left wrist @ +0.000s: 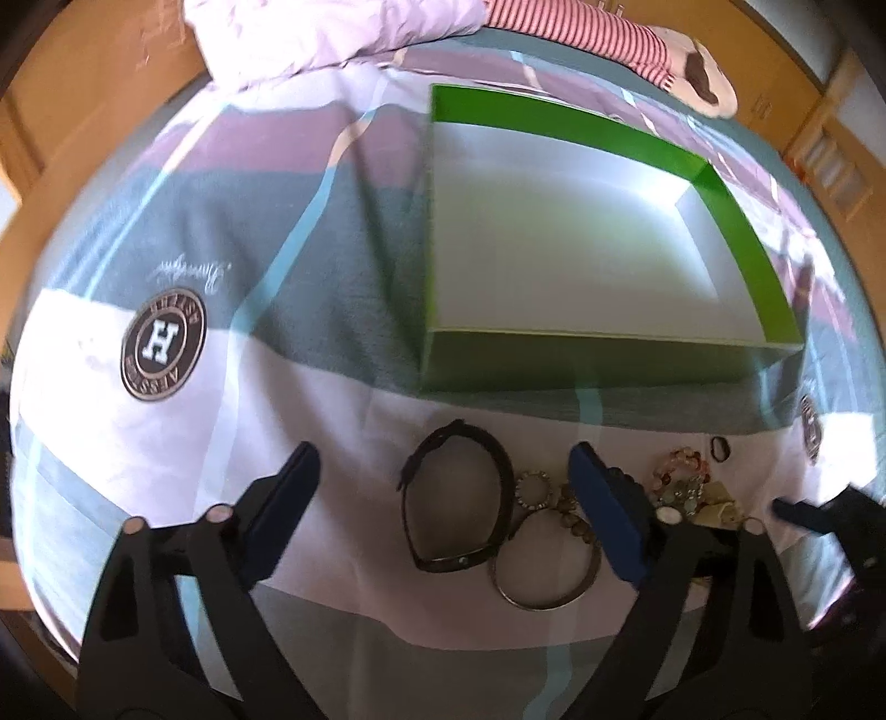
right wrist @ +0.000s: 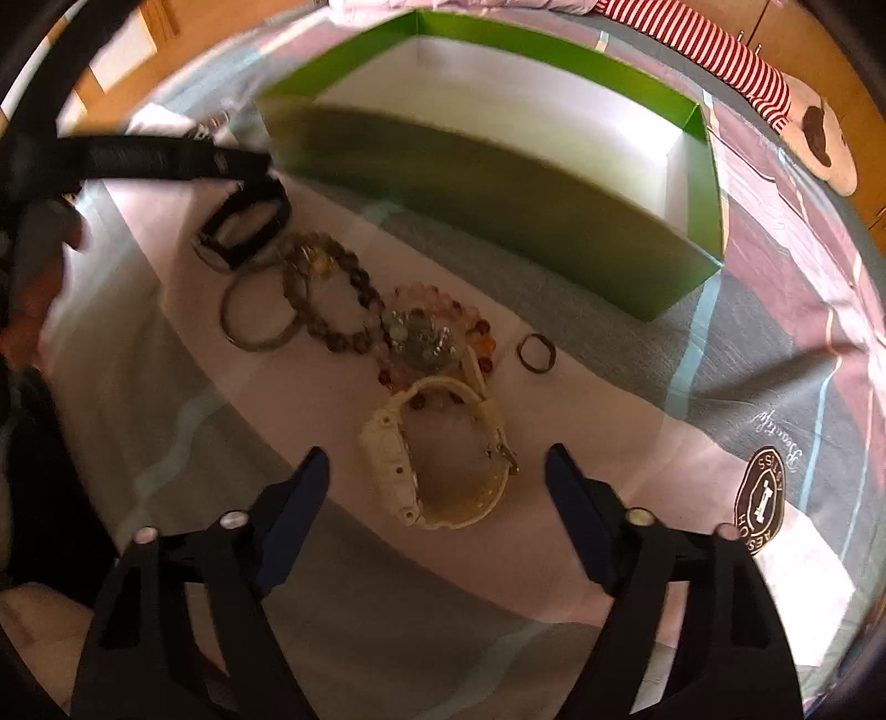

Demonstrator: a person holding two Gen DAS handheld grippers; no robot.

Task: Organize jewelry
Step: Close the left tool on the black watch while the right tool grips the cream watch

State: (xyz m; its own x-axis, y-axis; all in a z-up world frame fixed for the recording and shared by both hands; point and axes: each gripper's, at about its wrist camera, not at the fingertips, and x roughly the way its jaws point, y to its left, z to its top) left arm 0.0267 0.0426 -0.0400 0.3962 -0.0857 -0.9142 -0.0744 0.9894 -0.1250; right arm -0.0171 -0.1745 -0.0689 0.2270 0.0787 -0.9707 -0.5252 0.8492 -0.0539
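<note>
A person is standing over a bed with a striped sheet (left wrist: 166, 443) and holding a gripper in each hand. The left gripper (left wrist: 443, 459) is hanging over the jewelry with its jaws spread wide, and nothing is being pinched. A black watch (left wrist: 459, 498) is lying on the sheet between its two fingers, not touching them. A plain metal bangle (left wrist: 548, 565) is lying just beside the watch, touching it. The right gripper (right wrist: 437, 459) is pointing down too, with its jaws spread apart and holding nothing. A cream white watch (right wrist: 443, 459) is lying between its fingers, but the pads are not pressing on it. Behind that watch a pile of bead bracelets (right wrist: 387, 315) is sitting in a little heap, and a small dark ring (right wrist: 536, 350) is lying alone just to the side. A big green box (left wrist: 609, 238) with a white inside is sitting open on the sheet, just past the jewelry. Nothing is showing inside it. At the far end of the bed a red and white striped cloth (left wrist: 581, 27) is lying.
</note>
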